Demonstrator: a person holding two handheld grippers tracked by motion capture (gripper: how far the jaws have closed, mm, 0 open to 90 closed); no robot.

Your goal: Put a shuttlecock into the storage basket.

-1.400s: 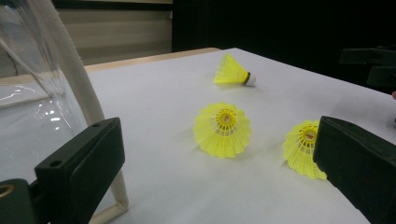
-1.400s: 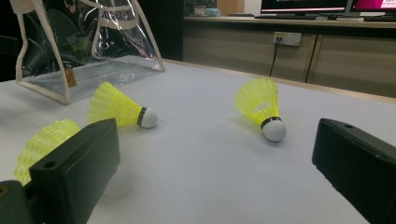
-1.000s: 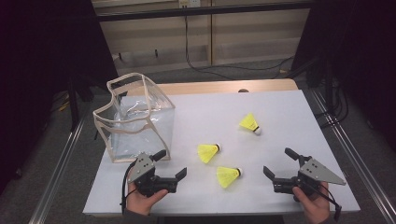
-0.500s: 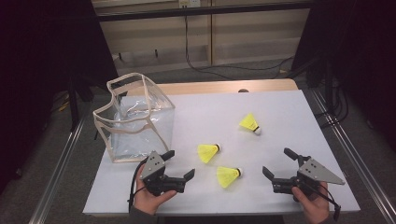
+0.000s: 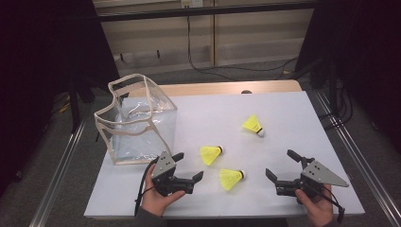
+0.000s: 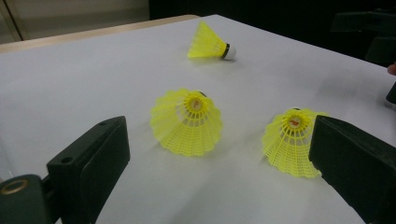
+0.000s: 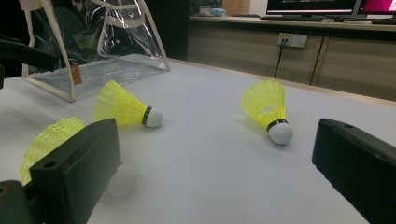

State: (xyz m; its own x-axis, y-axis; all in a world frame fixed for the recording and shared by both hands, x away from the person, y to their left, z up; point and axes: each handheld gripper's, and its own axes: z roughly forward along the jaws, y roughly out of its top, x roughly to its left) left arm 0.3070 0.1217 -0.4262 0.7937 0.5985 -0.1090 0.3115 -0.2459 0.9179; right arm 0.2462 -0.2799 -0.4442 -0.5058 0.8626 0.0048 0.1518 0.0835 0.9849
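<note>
Three yellow shuttlecocks lie on the white table (image 5: 283, 113). The middle one (image 5: 211, 154) (image 6: 189, 122) is just ahead of my left gripper (image 5: 187, 166), which is open and empty. The near shuttlecock (image 5: 231, 178) (image 6: 289, 141) lies by that gripper's right jaw, not touching it. The far shuttlecock (image 5: 252, 124) (image 7: 268, 105) rests with its white cork towards me. My right gripper (image 5: 279, 163) stands open and empty at the front right. In the right gripper view its left jaw half hides the near shuttlecock (image 7: 51, 140).
A clear plastic bag (image 5: 137, 118) (image 7: 93, 42) with cream trim stands open at the table's left rear. A wooden strip (image 5: 227, 88) edges the far side. Metal rails (image 5: 359, 156) run along both sides of the table.
My left gripper has shifted a little to the right, closer to the middle and near shuttlecocks. The right gripper and the shuttlecocks have stayed put.
</note>
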